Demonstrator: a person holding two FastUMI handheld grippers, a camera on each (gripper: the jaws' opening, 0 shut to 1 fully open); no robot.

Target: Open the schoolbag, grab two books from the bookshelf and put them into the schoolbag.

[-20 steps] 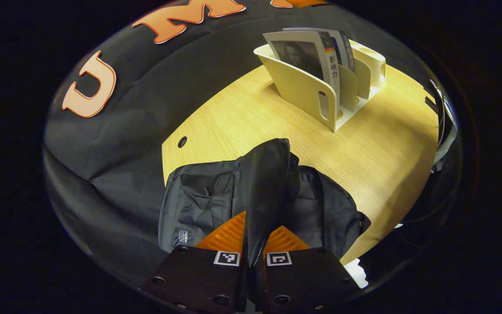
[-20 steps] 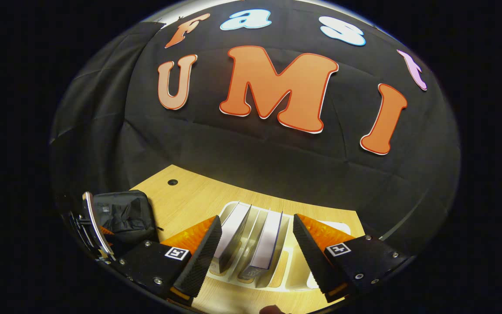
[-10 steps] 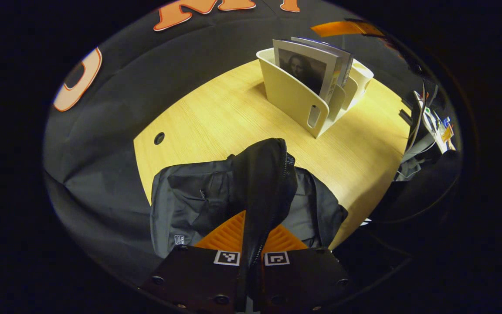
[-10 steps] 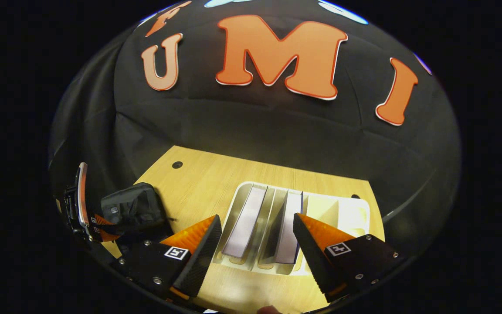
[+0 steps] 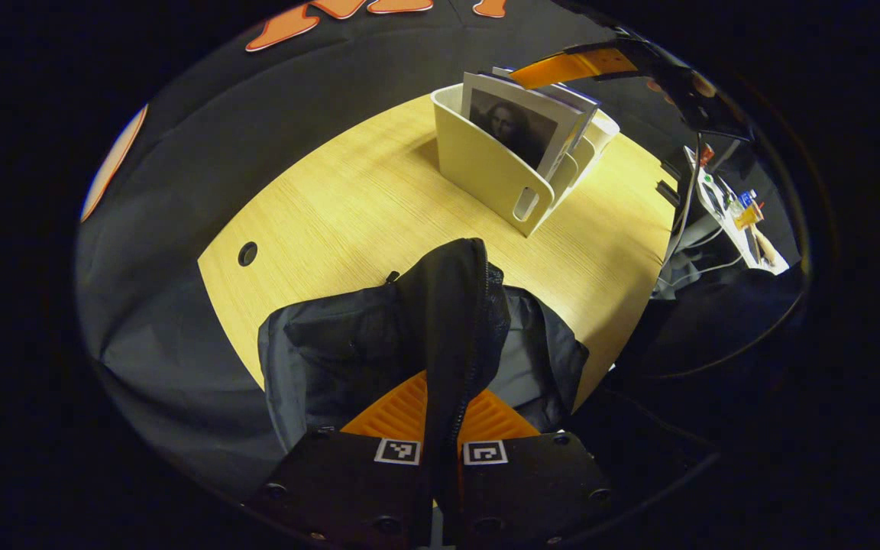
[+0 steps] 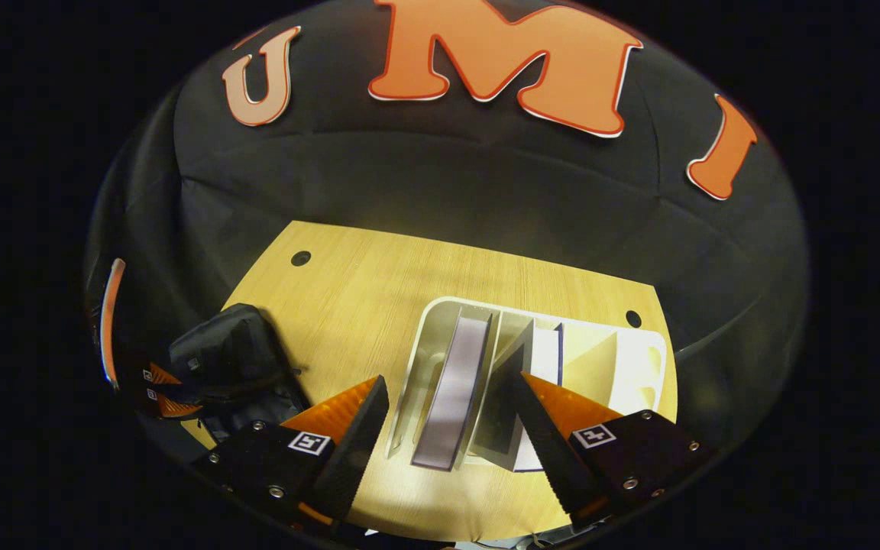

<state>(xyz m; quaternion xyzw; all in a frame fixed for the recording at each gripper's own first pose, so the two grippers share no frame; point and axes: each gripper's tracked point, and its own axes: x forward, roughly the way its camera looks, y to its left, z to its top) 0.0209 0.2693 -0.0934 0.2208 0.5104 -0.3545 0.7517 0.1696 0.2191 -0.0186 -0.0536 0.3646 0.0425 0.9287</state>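
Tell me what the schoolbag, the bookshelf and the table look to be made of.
Schoolbag: soft dark woven fabric, probably nylon or polyester; it creases and folds, with a faint sheen and a zipper along the lifted flap. Bookshelf: cream, smooth and matte, likely moulded plastic, judging by rounded edges and cut-out handle slot. Table: light wood grain, even and flat, perhaps laminate rather than solid wood.

I note the table [image 5: 379,198] is pale wood-grain, smooth with a low sheen. The schoolbag [image 5: 348,351] is matt black woven cloth, its zip edge slightly shiny. At 1 o'clock, the bookshelf [image 5: 486,168] reads as smooth cream plastic. The books [image 6: 455,382] show matt paper edges.
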